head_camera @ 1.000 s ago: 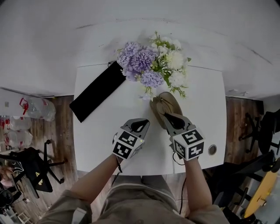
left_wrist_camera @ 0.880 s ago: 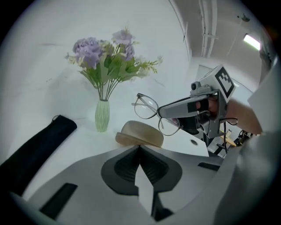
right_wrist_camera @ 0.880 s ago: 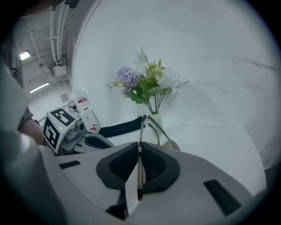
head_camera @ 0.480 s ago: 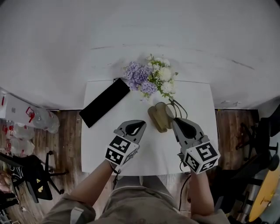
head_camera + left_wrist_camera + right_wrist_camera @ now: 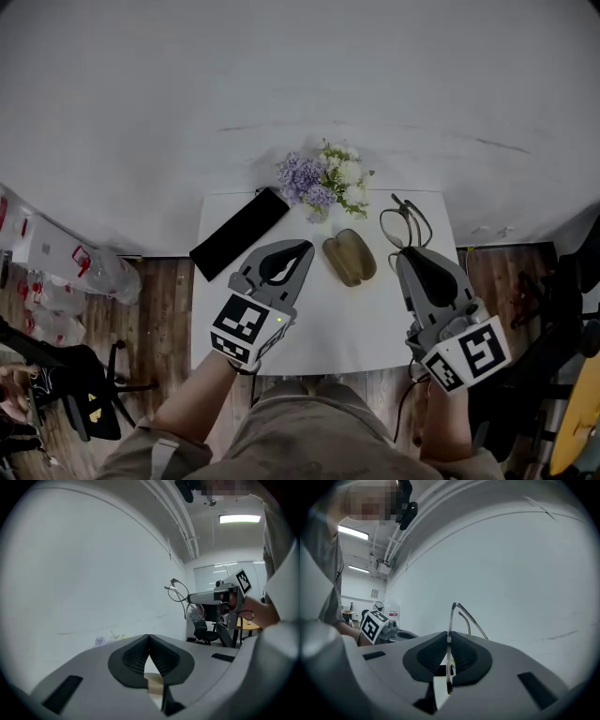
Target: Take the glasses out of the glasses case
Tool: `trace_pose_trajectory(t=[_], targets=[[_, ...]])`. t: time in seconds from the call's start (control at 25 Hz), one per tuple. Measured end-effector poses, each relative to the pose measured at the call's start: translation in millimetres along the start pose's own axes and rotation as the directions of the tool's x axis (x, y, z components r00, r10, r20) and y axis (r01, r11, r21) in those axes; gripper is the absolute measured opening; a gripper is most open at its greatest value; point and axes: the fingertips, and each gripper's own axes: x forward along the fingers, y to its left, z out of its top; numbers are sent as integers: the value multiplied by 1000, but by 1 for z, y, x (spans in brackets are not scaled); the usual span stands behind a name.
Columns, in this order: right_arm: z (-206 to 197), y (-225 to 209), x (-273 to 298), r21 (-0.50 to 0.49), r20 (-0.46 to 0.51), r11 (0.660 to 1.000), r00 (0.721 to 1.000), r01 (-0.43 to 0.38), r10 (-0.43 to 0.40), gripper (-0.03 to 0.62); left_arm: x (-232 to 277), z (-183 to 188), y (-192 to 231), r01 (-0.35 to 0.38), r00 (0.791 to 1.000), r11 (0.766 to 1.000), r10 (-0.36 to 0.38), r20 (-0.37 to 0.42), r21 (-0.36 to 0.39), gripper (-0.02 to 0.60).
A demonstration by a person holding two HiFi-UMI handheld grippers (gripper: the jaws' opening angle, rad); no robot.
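The right gripper (image 5: 409, 251) pinches thin wire-framed glasses (image 5: 401, 223); the left gripper (image 5: 302, 247) is closed, empty. A second ago the right gripper was over the oval olive glasses case (image 5: 349, 257) — now it is apart, at right.

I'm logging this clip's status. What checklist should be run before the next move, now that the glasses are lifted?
1. Glasses out of the glasses case: ok, they are in the air, apart from it.
2. Right gripper grip: ok, shut on the frame's edge.
3. Left gripper free: ok, shut with nothing between its jaws.
4. Case resting on the table: ok.
5. Case empty inside: cannot tell, too small in the head view.
6. Bare table space for putting the glasses down: ok, in front of the case.
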Motion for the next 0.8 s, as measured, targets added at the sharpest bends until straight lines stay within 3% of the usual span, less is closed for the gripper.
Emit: trace_pose_trajectory(t=[0.24, 0.44, 0.8], targets=[[43, 14, -33, -33, 107, 999, 994, 14, -10, 48, -31, 54, -10, -17, 994, 997, 10, 104, 69, 16], [57, 24, -51, -63, 134, 998, 991, 17, -8, 48, -53, 81, -16, -38, 982, 996, 23, 190, 76, 16], [32, 45, -64, -55, 102, 998, 994, -43, 48, 48, -69, 61, -30, -50, 988, 997, 41, 148, 63, 16]])
